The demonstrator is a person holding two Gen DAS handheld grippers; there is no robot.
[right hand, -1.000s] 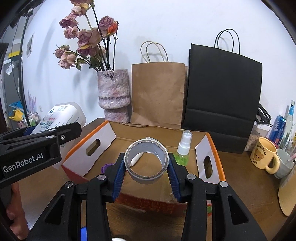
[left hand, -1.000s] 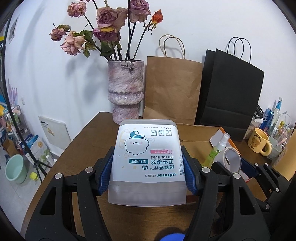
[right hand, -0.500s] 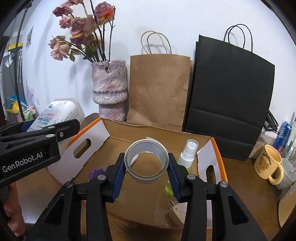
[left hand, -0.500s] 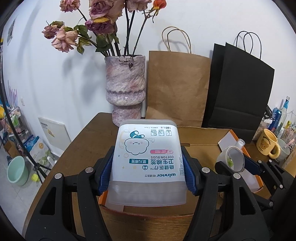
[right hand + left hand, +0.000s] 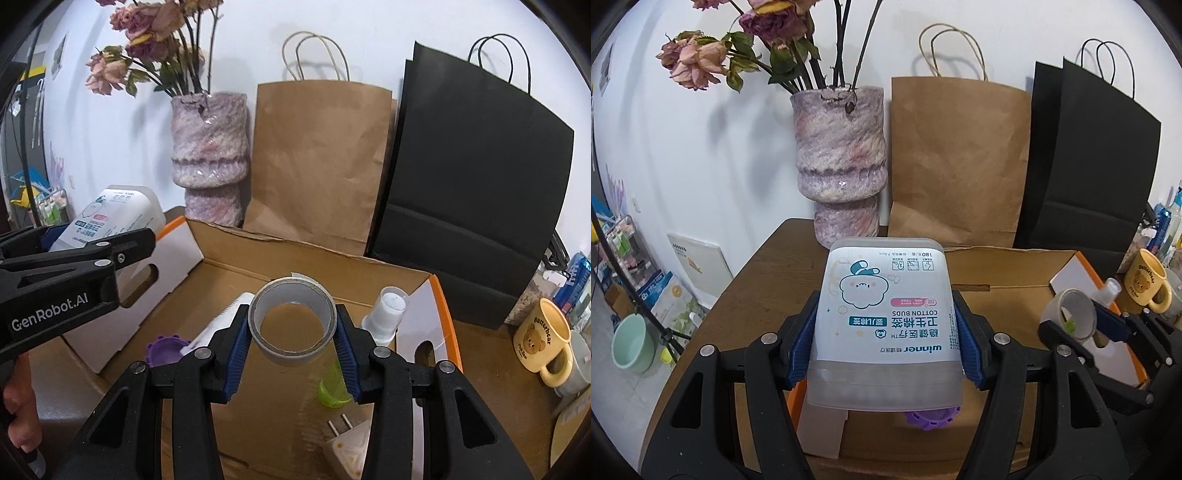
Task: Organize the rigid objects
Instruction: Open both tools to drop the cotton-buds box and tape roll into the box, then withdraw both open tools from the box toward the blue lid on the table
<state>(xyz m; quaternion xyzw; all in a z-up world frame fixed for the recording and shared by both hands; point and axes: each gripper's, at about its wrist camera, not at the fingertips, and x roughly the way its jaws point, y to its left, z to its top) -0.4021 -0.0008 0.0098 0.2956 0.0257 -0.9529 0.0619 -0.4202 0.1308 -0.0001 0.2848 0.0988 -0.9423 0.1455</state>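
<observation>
My left gripper is shut on a white cotton buds box and holds it above the left end of an open cardboard box. My right gripper is shut on a grey roll of tape and holds it over the middle of the cardboard box. The tape also shows in the left wrist view, and the cotton buds box in the right wrist view. Inside the cardboard box lie a purple cap, a green spray bottle and a white plug.
A pink vase of dried roses, a brown paper bag and a black paper bag stand behind the cardboard box. A yellow bear mug and cans stand to the right on the wooden table.
Both grippers have moved forward and down over the cardboard box with their loads. The box's inside has come closer in the right wrist view.
</observation>
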